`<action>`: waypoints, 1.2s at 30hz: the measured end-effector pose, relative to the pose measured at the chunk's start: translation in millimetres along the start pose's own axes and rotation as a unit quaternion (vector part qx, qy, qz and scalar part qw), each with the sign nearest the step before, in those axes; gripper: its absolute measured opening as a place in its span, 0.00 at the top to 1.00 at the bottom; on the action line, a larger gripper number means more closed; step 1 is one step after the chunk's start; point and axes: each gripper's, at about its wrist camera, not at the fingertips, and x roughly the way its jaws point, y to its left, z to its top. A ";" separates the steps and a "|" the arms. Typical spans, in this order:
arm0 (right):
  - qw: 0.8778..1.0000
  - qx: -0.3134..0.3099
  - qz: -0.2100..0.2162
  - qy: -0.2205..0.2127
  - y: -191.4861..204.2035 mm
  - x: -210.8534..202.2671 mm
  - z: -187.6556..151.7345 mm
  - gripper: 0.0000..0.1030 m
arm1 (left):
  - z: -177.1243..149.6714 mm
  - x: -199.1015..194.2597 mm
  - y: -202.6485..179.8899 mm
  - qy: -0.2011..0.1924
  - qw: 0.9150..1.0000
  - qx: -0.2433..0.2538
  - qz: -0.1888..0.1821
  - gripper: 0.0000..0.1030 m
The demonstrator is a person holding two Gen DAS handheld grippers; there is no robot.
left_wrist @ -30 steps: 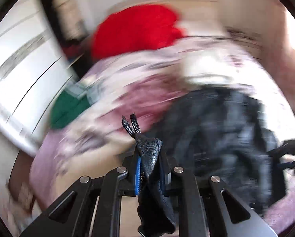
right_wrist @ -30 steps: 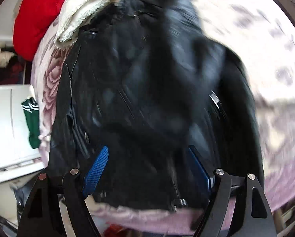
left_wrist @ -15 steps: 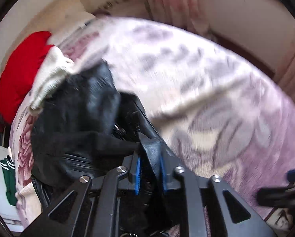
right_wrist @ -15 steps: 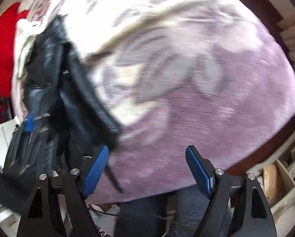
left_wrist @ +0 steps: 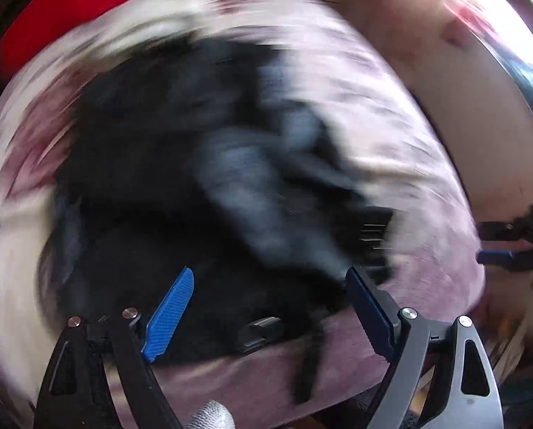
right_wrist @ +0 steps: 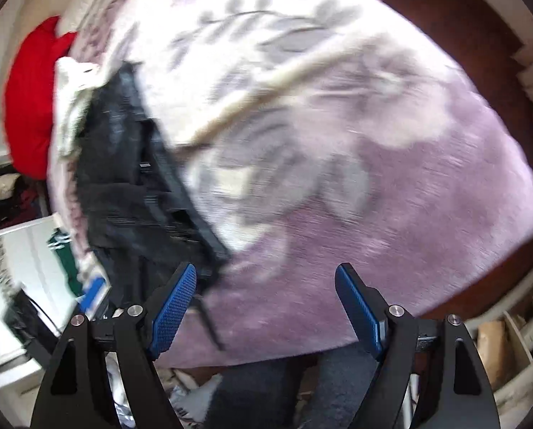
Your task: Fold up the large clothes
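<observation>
The left gripper (left_wrist: 270,298) points steeply down at the black jacket (left_wrist: 180,178), and its jaws are opening, already wide apart. The jacket lies below and between the blue pads (left_wrist: 170,316), but the pads do not press on it; with the heavy blur, whether any fold brushes a pad cannot be told. The right gripper (right_wrist: 266,304) has its jaws wide apart too, with nothing between them but the bedspread (right_wrist: 373,164) underneath; its left pad sits just beside the near corner of the jacket (right_wrist: 130,193).

The jacket lies bunched on the left part of the flowered purple and cream bedspread (left_wrist: 391,114). In the right wrist view it forms a long dark strip whose long axis runs from the near edge of the bed toward the far left, where its far end meets a cream garment (right_wrist: 70,107) and, past that, a red one (right_wrist: 30,96). A thin black strap (right_wrist: 209,321) hangs from its near end over the bed's edge. Which end is the collar cannot be told.
</observation>
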 end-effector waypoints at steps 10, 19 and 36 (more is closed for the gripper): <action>0.997 -0.041 0.053 0.024 87.1 64.9 11.6 0.20 | 5.6 21.2 201.1 0.005 0.943 -0.332 -0.026 0.17; 0.998 0.057 0.025 0.000 109.2 79.0 7.7 0.20 | 98.4 101.3 225.4 0.000 0.910 -0.403 -0.095 0.91; 0.991 -0.006 -0.124 0.052 209.4 226.2 61.8 0.22 | 69.9 61.8 257.7 0.019 0.945 -0.324 -0.049 0.78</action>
